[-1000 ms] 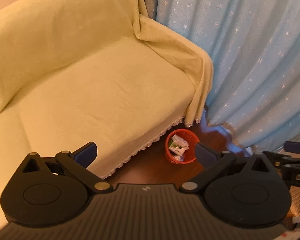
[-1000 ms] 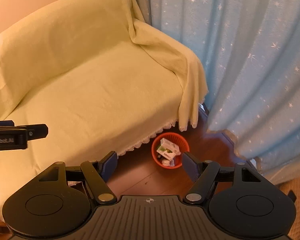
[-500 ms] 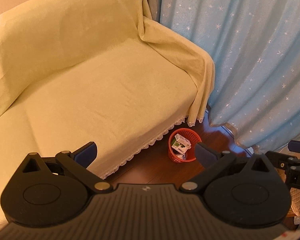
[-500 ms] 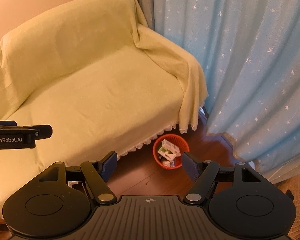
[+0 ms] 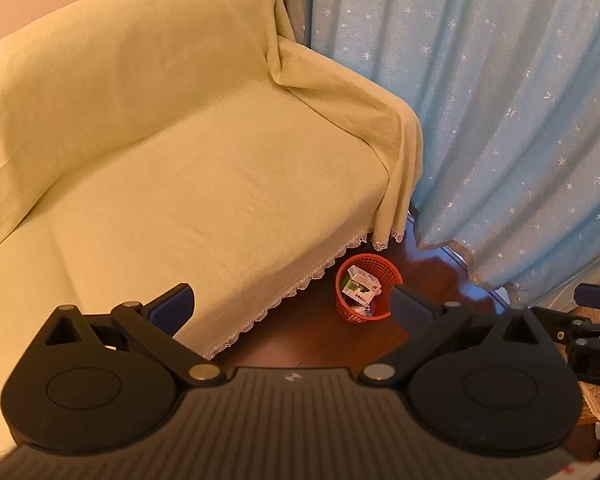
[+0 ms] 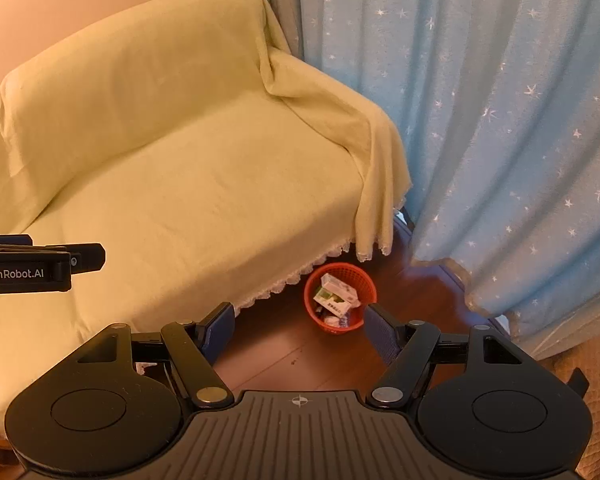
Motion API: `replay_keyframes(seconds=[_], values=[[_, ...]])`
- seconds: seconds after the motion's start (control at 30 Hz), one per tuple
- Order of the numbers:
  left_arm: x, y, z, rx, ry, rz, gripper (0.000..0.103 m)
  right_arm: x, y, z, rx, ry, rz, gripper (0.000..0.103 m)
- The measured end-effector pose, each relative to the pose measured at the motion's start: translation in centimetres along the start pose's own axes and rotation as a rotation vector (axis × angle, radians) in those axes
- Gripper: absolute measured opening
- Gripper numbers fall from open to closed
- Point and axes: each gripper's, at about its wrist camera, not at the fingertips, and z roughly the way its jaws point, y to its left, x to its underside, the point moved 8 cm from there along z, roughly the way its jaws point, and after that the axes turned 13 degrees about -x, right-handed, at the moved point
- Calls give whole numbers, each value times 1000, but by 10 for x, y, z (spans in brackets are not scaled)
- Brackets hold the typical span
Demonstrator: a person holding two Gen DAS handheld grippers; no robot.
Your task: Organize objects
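Red mesh marks your target: the basket (image 5: 368,294) sits at lower centre of the frame, on the wood floor (image 6: 284,356) just beside the lace hem of the sofa cover (image 5: 188,184). It stands upright with its mouth up, so cartons can be dropped in from above. The white-and-green cartons (image 6: 336,294) inside lie tilted, long axes running upper left to lower right (lower ones too small to read). Your left gripper (image 5: 292,306) and right gripper (image 6: 300,330) both hang high with fingers spread wide, holding nothing.
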Motion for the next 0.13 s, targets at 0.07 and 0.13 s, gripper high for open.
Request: replay_keyframes(seconds=[0.07, 0.13], values=[[1, -1, -1, 0, -6, 1, 102, 2, -1, -2, 1, 0, 2, 69], [1, -3, -4, -1, -23, -2, 102, 3, -2, -4, 4, -2, 6, 69]])
